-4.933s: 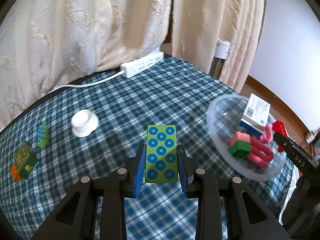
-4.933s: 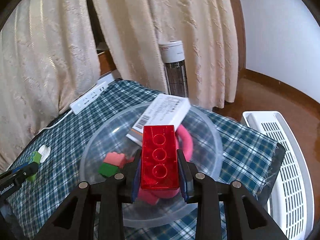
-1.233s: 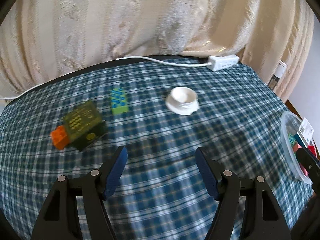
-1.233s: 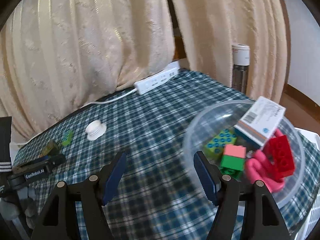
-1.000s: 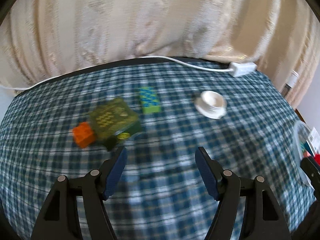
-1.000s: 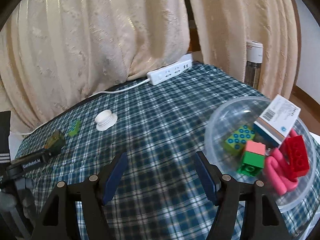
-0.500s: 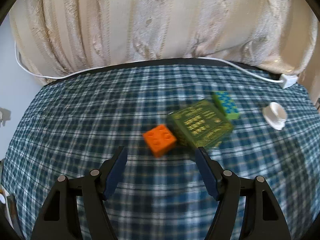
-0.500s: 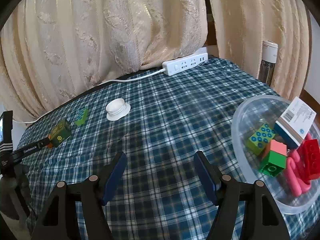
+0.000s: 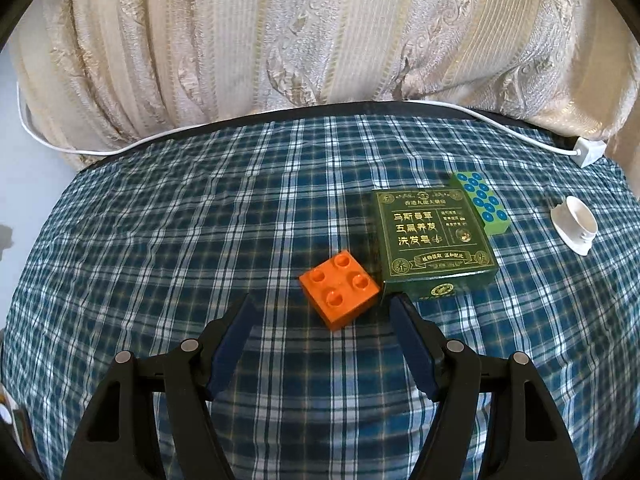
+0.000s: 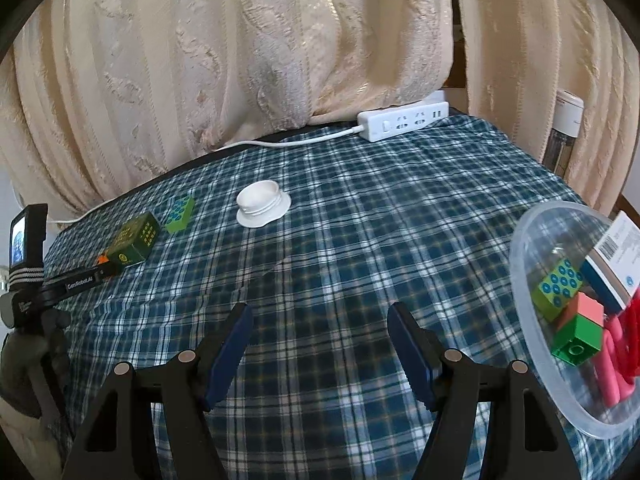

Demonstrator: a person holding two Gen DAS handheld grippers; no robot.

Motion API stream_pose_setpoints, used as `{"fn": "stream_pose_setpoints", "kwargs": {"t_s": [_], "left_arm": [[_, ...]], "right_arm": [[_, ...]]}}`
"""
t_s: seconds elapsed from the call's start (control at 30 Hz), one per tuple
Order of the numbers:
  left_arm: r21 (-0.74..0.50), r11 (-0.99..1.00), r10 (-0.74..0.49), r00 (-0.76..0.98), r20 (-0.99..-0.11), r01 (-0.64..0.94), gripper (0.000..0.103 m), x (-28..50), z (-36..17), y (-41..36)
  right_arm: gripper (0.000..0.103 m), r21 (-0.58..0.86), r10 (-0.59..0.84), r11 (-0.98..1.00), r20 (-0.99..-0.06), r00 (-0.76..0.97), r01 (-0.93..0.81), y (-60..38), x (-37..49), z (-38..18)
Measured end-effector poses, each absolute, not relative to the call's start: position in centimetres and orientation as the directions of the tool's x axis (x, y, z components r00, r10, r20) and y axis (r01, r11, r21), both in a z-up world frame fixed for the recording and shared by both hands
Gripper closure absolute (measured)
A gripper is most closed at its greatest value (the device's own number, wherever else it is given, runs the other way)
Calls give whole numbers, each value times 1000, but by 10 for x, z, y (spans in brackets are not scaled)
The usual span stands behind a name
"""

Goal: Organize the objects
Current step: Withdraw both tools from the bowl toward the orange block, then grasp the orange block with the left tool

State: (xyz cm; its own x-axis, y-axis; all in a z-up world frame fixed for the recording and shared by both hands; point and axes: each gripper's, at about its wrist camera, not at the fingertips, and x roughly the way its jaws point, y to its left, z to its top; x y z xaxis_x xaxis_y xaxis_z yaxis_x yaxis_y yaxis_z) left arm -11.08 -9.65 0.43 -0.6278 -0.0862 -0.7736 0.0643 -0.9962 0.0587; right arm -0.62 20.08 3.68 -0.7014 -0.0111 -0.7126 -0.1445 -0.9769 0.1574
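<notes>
Lining up on the orange brick point(image 9: 339, 295), the left gripper point(image 9: 320, 338) hangs with its jaws spread and nothing between them; the brick lies on the checked cloth point(image 9: 168, 248) just beyond the fingertips, turned corner-on, its right corner close against the dark green box point(image 9: 434, 240). A green studded brick point(image 9: 480, 202) sits at the box's far right, and a white cap point(image 9: 575, 226) farther right. The right gripper point(image 10: 320, 342) is likewise parted and empty, over bare cloth at the near middle, with the clear bowl point(image 10: 528, 248) of already collected pieces at its right. Judged step: pickup of the orange brick for transfer to the bowl. The next move appears to call for advancing and lowering the left jaws to straddle the brick, with a wrist turn to meet flat faces rather than corners, and care that the right finger clears the box.
</notes>
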Motion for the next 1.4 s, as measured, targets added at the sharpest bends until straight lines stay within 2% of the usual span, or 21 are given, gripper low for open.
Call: {"fn": "stream_pose_setpoints", "kwargs": {"t_s": [0.3,0.4,0.47,0.6,0.9,1.4], "left_arm": [[40,-999,-54,-638,-768,37,34,-122,2,-99],[43,-999,-48,-634,-772,23,42,-126,-1,-98],[36,-999,-40,-625,-780,19,51,-129,-4,-98],[12,-1000,-18,-627,-779,14,57,-131,-6,-99],[4,-1000,-5,-642,-767,2,58,-123,-2,-97],[-13,-999,39,-686,-726,-44,58,-93,25,-81]], "right_arm": [[30,135,-27,-985,-728,-685,-105,184,-21,31],[30,134,-33,-986,-732,-680,-96,181,-27,30],[30,131,-35,-987,-733,-679,-91,178,-31,29],[30,119,-35,-990,-735,-677,-77,171,-38,28],[30,85,-38,-996,-738,-673,-37,156,-56,23],[30,141,-79,-989,-758,-648,-44,169,-134,8]]}}
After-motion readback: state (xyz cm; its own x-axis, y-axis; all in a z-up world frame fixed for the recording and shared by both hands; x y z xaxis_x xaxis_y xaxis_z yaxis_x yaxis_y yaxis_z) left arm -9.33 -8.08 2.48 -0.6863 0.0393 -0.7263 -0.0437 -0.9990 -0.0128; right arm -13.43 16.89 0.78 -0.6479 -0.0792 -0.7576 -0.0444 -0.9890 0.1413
